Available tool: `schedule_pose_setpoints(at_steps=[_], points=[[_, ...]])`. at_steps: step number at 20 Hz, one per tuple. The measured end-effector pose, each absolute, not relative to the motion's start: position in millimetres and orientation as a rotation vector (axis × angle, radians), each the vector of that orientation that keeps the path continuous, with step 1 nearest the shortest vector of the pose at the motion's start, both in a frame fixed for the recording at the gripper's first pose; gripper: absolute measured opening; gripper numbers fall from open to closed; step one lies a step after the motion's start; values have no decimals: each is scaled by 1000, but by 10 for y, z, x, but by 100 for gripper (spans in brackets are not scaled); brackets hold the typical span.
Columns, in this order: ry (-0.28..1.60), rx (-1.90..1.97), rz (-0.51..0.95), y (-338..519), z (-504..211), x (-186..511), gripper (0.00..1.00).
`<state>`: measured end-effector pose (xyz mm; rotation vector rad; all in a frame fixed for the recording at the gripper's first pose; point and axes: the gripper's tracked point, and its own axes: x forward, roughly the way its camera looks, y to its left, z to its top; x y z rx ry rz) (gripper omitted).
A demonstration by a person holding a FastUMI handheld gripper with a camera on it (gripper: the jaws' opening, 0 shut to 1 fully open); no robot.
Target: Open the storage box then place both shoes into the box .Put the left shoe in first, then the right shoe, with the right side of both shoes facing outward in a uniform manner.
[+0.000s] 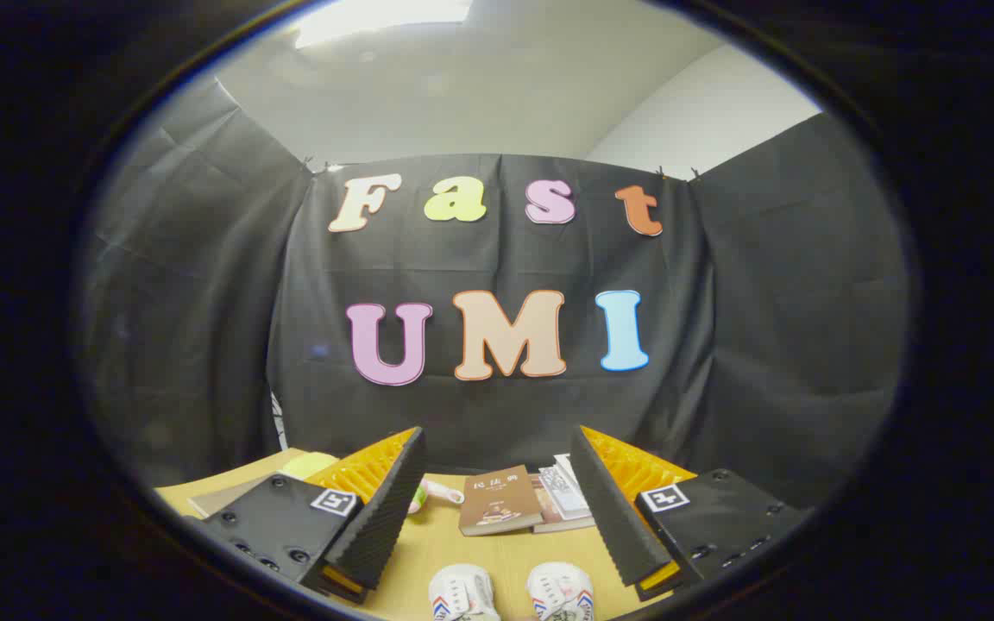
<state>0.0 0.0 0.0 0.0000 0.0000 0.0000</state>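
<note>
Plainly, the gripper point(497, 504) hung above the wooden table point(437, 543) with its two fingers spread wide and nothing between them but bare tabletop and the things lying farther off. Low down, between the fingers and nearest the camera, the toes of two white shoes stood side by side, the left-hand shoe point(462, 593) and the right-hand shoe point(561, 591) close together but not touching (each carried red and blue stripes along its side, and laces showed on top). Neither finger touched a shoe. Beyond the shoes, toward the dark cloth wall, a brown book point(500, 500) lay flat on the table, and just beside it a small stack of other books point(564, 493) lay partly behind the right finger. Near the left finger's far end sat a small pale object point(438, 493), too little of it showing to say what it was, and behind that finger a yellow-green rounded thing point(309, 465) rested by a flat pale sheet point(221, 497) at the table's edge. Overhead, a bright ceiling light point(380, 19) glowed above the cloth.
</note>
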Motion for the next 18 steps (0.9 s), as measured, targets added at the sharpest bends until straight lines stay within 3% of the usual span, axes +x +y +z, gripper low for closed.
schedule_pose_setpoints(at_steps=[18], points=[[-16, 13, 46, -41, 40, 31, 100]])
